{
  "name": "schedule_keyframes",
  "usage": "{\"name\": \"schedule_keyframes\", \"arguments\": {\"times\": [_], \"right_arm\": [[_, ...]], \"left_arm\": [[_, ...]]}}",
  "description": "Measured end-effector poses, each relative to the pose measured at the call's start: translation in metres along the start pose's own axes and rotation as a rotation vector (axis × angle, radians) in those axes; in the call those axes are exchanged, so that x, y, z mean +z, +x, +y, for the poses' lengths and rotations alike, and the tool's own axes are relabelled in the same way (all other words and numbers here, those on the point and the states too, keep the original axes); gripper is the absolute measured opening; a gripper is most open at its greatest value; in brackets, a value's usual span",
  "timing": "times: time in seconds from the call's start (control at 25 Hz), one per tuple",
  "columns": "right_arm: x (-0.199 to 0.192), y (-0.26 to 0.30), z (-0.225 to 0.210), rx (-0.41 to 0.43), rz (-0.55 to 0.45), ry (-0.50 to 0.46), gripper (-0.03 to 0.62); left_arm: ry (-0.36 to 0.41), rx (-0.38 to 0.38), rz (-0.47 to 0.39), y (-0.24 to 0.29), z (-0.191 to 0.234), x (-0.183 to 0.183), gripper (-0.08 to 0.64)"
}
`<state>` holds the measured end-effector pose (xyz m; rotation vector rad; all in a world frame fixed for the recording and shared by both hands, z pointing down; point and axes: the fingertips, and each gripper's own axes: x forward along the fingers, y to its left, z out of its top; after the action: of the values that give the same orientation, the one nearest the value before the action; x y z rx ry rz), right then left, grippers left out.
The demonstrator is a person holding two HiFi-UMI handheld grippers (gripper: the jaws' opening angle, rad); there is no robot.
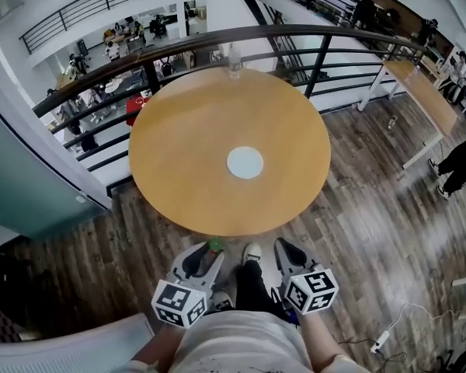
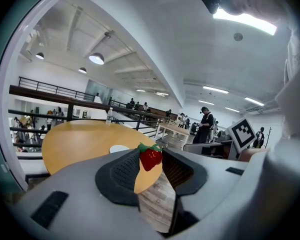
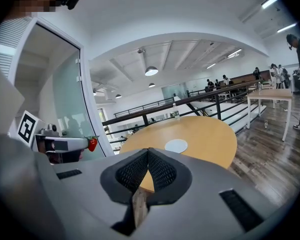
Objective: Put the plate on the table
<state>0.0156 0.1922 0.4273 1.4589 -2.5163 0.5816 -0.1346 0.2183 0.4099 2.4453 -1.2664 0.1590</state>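
Plank floor [image 1: 373, 224], curved black railing [image 1: 295, 29], round ceiling lamps [image 2: 96, 58], perhaps an atrium [image 1: 101, 45] below

No readable words, brands or numbers anywhere, only black-and-white square markers [image 1: 180, 303], coded patterns not letters, near, on the left gripper [image 1: 205, 255] and right gripper [image 1: 289, 252]

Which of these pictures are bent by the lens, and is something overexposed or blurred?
Head view: strong fisheye, the railing curves around the round table; the plate is sharp. Left gripper view: the ceiling light is blown out to white; the strawberry looks sharp. Right gripper view: dark rounded corners, a mosaic patch at top left.
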Motion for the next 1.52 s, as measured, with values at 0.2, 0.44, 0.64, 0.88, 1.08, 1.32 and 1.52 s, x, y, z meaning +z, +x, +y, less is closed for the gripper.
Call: {"name": "schedule_keyframes", "arguments": {"times": [0.2,0.44,0.64,0.88,1.08,1.32,1.52], "right_arm": [[0.009,0.030,-0.020,0.015,0.002,0.009,0.020],[0.040,0.071,-0.059,0.030,0.006,-0.007,0.020],[0.072,0.103,-0.099,0.057,0.009,-0.029,0.020],[0.100,0.134,-0.151,0.096,0.028,-0.032,0.020],[0.116,0.147,-0.181,0.125,0.041,-0.038,0.020],[0.119,0.163,-0.190,0.136,0.055,-0.019,0.020],[0.115,0.174,-0.192,0.125,0.078,-0.008,0.020]], "left_arm": [[0.002,0.003,0.008,0.032,0.014,0.011,0.156],[-0.004,0.021,0.010,0.085,0.035,0.035,0.156],[-0.013,0.049,0.003,0.139,0.048,0.062,0.156],[-0.020,0.104,0.005,0.196,0.057,0.086,0.156],[-0.021,0.139,0.001,0.227,0.058,0.101,0.156],[-0.025,0.156,0.029,0.240,0.072,0.104,0.156],[-0.014,0.147,0.050,0.248,0.081,0.105,0.156]]}}
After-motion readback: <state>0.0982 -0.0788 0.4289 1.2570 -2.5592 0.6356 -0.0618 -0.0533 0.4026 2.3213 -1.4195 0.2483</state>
